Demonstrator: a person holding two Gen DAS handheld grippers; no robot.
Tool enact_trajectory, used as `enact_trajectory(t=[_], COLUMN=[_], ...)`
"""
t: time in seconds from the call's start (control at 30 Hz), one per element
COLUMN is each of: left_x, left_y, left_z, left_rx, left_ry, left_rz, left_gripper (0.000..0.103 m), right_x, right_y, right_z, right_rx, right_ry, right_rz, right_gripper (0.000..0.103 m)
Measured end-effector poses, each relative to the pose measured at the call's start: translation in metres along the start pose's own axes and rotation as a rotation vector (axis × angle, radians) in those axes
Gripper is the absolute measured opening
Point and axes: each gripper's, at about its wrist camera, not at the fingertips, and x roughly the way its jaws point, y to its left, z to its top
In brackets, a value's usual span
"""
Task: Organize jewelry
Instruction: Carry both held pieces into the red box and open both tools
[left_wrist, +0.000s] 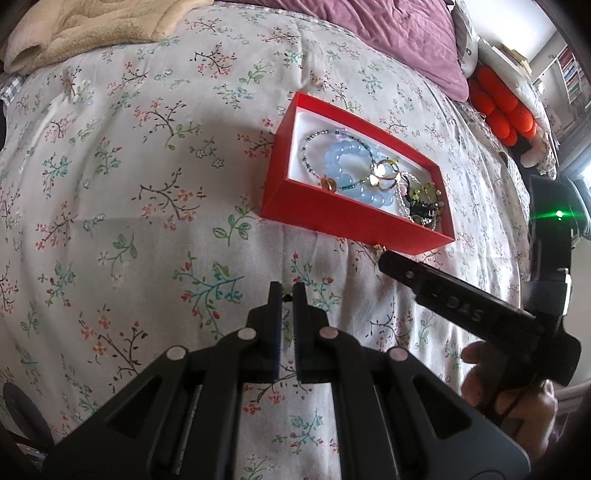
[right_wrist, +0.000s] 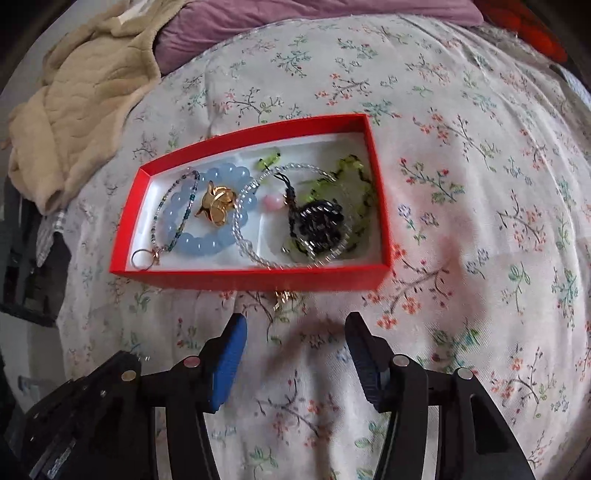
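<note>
Ahead of both pairs of jaws, on a floral quilt (right_wrist: 461, 155), lies a shallow red box (right_wrist: 255, 275) with a white lining, its long side facing the right gripper (right_wrist: 295, 332). Inside it, toward that gripper's left finger, a pale blue bead bracelet (right_wrist: 207, 242) circles a gold ornament (right_wrist: 216, 206), and a thin strand of small teal and clear beads (right_wrist: 177, 218) crosses it, ending in a small ring (right_wrist: 142, 258) in the near corner. Toward the right finger sits a clear bead bracelet (right_wrist: 247, 240), a pink bead (right_wrist: 273, 202), a dark beaded ball (right_wrist: 319, 227) on a black cord, and yellow-green beads (right_wrist: 351, 166). A tiny gold piece (right_wrist: 282, 297) lies on the quilt just outside the box's near wall, ahead of the gap between the right fingers.

The right gripper's jaws stand spread, with only quilt between the blue pads (right_wrist: 229, 362); they touch nothing. The left gripper (left_wrist: 287, 291) has its jaws drawn nearly together, a narrow slit left between them; something small and dark shows at the tips, too small to identify.

In the left wrist view the right gripper's finger bears raised letters, only partly readable as "DAS" (left_wrist: 463, 310), and a hand (left_wrist: 509, 387) grips its handle.
</note>
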Motion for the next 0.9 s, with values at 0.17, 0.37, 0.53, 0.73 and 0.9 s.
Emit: enact_trajectory(t=[0.17,0.37,0.53,0.73,0.9], left_x=[0.003,0.006,0.005,0.001,-0.006], left_y=[0.002,0.003,0.004,0.006,0.006], left_z=[0.0,0.001,0.0,0.001,0.005], left_rx=[0.0,0.003,0.002,0.006,0.002], left_ry=[0.01,0.019,0.019,0.008,-0.013], left_rz=[-0.003,-0.003,-0.003,-0.008,-0.047], left_gripper=[0.006,0.006,0.006,0.006,0.006], right_x=[0.019,0.026,0.024,0.008,-0.018], right_y=[0.011,0.015,0.005,-0.013,-0.023], right_z=[0.004,0.006,0.005,0.002,0.0], right_rx=[-0.006,-0.018,-0.027,-0.009,-0.003], right_ry=[-0.004,-0.039,-0.029,0.003,-0.007], right_rz=[-0.038,-0.104,-0.053,0.018,0.066], right_gripper=[0.05,0.019,0.01,0.01,0.01])
